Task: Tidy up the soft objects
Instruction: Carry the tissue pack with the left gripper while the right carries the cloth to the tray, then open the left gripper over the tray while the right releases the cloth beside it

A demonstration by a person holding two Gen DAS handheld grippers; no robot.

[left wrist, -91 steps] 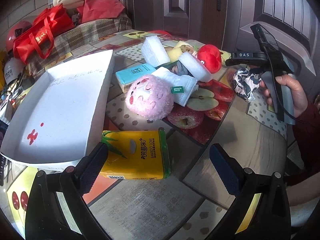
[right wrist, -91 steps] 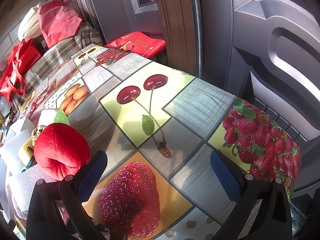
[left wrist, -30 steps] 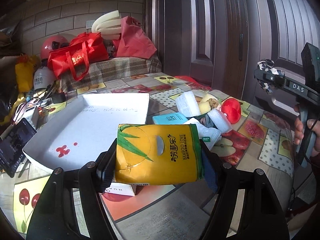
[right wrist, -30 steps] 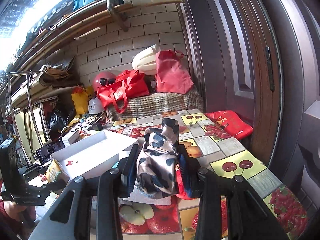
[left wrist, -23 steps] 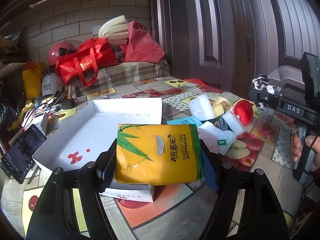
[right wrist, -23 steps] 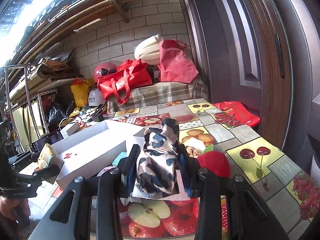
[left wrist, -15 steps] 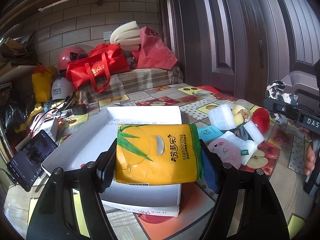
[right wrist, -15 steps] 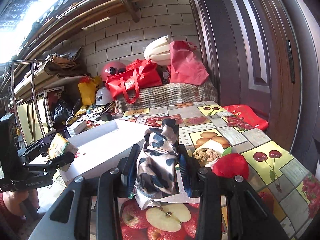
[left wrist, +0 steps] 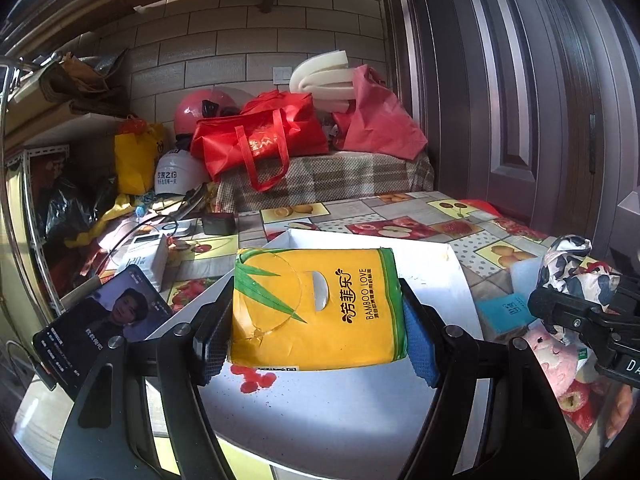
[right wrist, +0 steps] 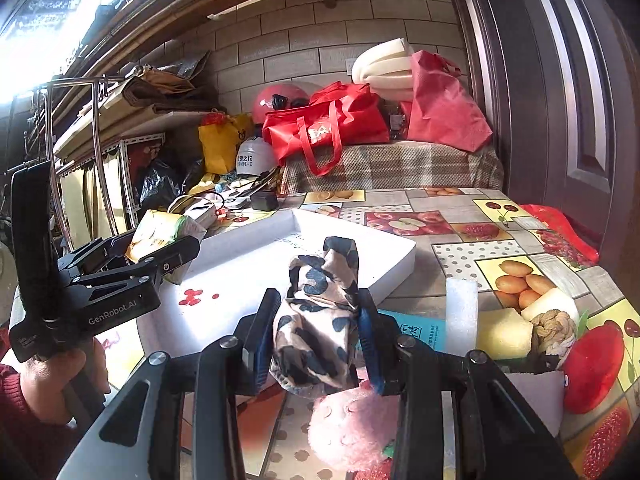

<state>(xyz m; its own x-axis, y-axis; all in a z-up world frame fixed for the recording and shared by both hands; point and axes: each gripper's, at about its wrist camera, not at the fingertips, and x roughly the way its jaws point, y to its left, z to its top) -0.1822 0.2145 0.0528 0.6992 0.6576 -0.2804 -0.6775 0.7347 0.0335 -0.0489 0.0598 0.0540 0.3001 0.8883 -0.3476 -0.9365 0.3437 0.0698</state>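
Left wrist view first: the left tongs [left wrist: 316, 340] are clamped on a yellow tissue pack [left wrist: 314, 308], blue pads pressing both short ends, so they stand pretty wide with the pack filling the gap. The pack hangs in the air over the white tray [left wrist: 452, 264], which sits on the bench [left wrist: 400, 208] with its fruit-print cloth. A few red spots mark the tray floor right under the pack. Off to the right the right tongs [left wrist: 568, 300] poke into view with a black-and-white cloth [left wrist: 568, 264] bunched in them. Below that sits a pink plush toy [left wrist: 548, 360], and just beside the tray a teal packet [left wrist: 500, 312]. A phone [left wrist: 100, 328] leans at the left edge of the tray.

Right wrist view: the right tongs [right wrist: 316, 338] are closed fairly narrow on the spotted cloth, which sticks up between the pads, near the tray's right edge. The pink toy lies just under them. Further right on the bench are a white foam block [right wrist: 462, 316], a yellow sponge [right wrist: 504, 332] and a red plush [right wrist: 592, 368]. On the left, a hand [right wrist: 60, 380] holds the left tongs with the tissue pack above the tray's left side.
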